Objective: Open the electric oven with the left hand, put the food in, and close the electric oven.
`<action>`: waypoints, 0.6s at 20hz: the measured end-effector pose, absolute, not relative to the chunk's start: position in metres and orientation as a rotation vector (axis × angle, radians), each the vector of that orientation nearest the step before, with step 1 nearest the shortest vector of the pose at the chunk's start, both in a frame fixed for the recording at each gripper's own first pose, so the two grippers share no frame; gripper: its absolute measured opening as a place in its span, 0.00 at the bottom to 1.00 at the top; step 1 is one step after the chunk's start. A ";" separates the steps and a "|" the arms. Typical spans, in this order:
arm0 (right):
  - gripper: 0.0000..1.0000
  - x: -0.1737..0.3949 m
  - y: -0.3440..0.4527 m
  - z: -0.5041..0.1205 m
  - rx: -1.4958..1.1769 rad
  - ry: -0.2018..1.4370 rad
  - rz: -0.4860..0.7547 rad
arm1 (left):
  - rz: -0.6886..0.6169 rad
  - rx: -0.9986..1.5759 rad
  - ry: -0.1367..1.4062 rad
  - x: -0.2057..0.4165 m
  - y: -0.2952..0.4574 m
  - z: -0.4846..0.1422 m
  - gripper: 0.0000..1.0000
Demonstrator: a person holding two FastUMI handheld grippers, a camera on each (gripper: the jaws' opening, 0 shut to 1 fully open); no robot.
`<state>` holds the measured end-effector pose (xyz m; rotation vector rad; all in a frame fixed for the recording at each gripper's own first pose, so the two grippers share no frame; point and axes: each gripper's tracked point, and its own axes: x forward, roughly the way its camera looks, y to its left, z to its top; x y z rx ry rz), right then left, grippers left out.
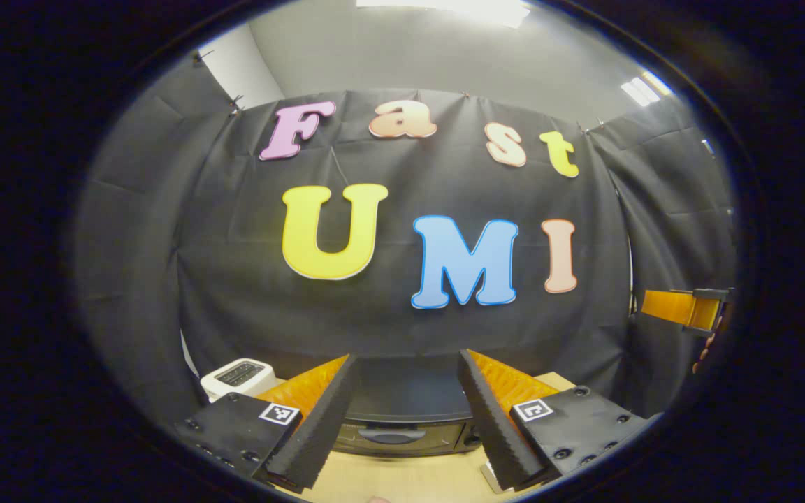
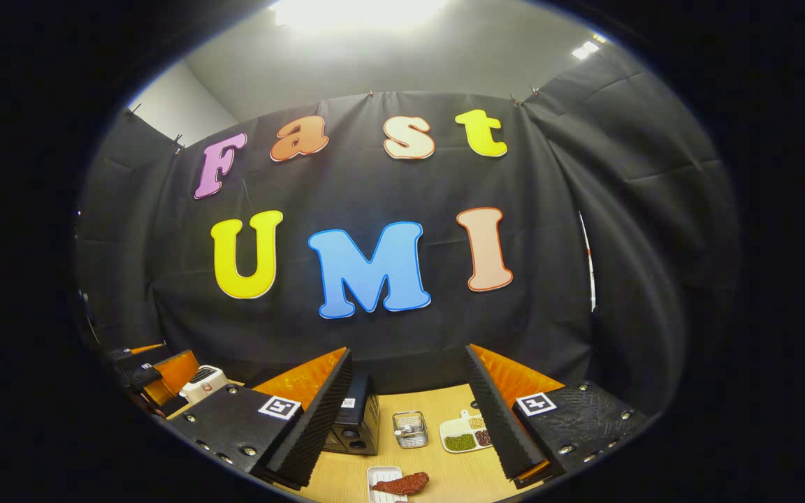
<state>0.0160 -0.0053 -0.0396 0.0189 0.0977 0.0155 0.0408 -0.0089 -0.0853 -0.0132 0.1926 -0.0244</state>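
The black electric oven stands on the wooden table straight ahead of my left gripper, its door shut and its handle facing me. The left gripper is open, with the oven showing between its fingers but farther off. In the right gripper view the oven sits to the left. A reddish piece of food lies on a small white tray near the table's front. My right gripper hangs open above the table, holding nothing.
A white toaster stands left of the oven. A small metal basket and a white divided plate of beans sit right of the oven. The other gripper and a hand show at the far right of the left gripper view.
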 end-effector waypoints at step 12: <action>0.96 0.018 -0.014 -0.060 -0.036 0.162 -0.009 | -0.060 0.025 0.504 0.104 -0.009 -0.247 0.92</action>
